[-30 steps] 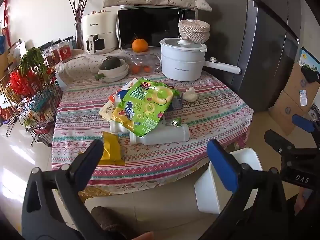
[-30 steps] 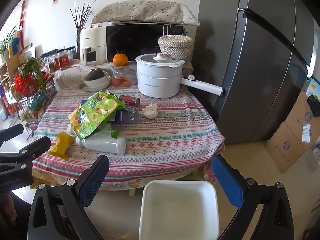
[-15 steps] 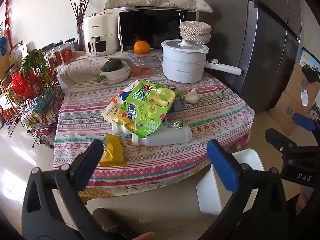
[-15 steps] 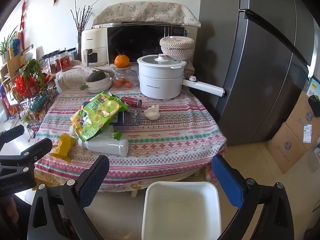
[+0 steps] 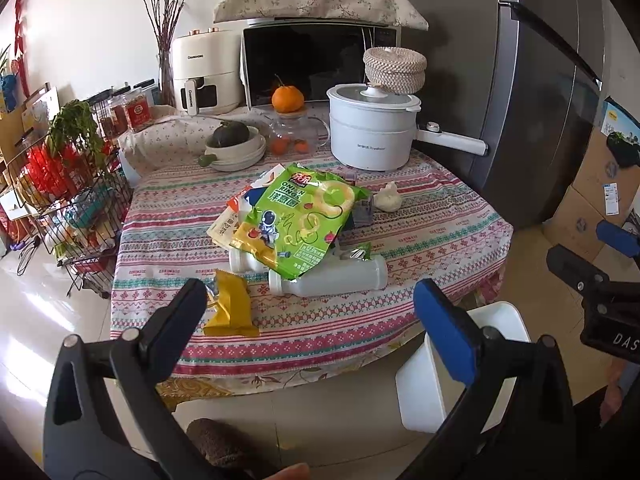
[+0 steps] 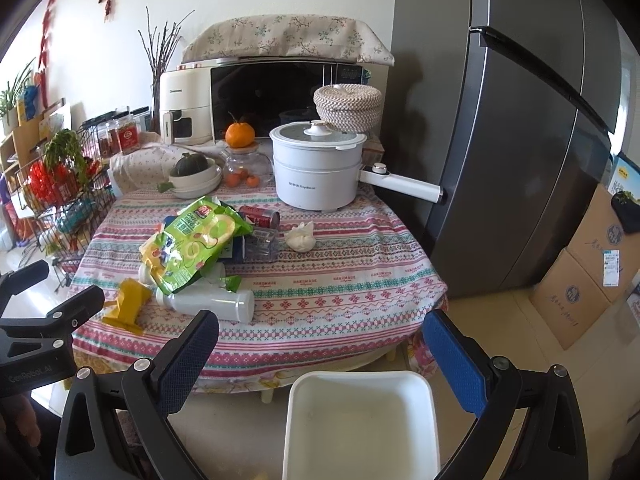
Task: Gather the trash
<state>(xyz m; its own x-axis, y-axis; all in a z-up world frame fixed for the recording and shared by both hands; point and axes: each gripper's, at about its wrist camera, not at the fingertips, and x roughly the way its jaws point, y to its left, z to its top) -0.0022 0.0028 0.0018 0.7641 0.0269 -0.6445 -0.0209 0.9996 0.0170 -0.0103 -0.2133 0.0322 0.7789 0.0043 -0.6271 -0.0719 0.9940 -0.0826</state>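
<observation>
Right wrist view: right gripper [image 6: 320,344] gapes wide, holding nothing, above the bare white bin [image 6: 360,384]. Left gripper [image 5: 308,304] likewise spread and unladen. Nothing collected yet, I judge: green bag [image 5: 298,220], bottle [image 5: 332,280], yellow wrapper [image 5: 232,308], can [image 6: 259,216], tissue [image 6: 300,237] all litter the table [image 5: 420,236].

1. The tablecloth [image 6: 340,280] is striped in pink, white, teal and red, with small geometric motifs.
2. The snack bag [image 5: 300,220] is printed green and yellow.
3. The bottle [image 5: 332,280] is white, as is the bin [image 6: 360,420].
4. The wrapper [image 5: 232,310] is yellow.
5. The can [image 6: 259,216] is red.
6. The pot [image 6: 316,176] is white.
7. The fridge [image 6: 520,120] is dark grey.
</observation>
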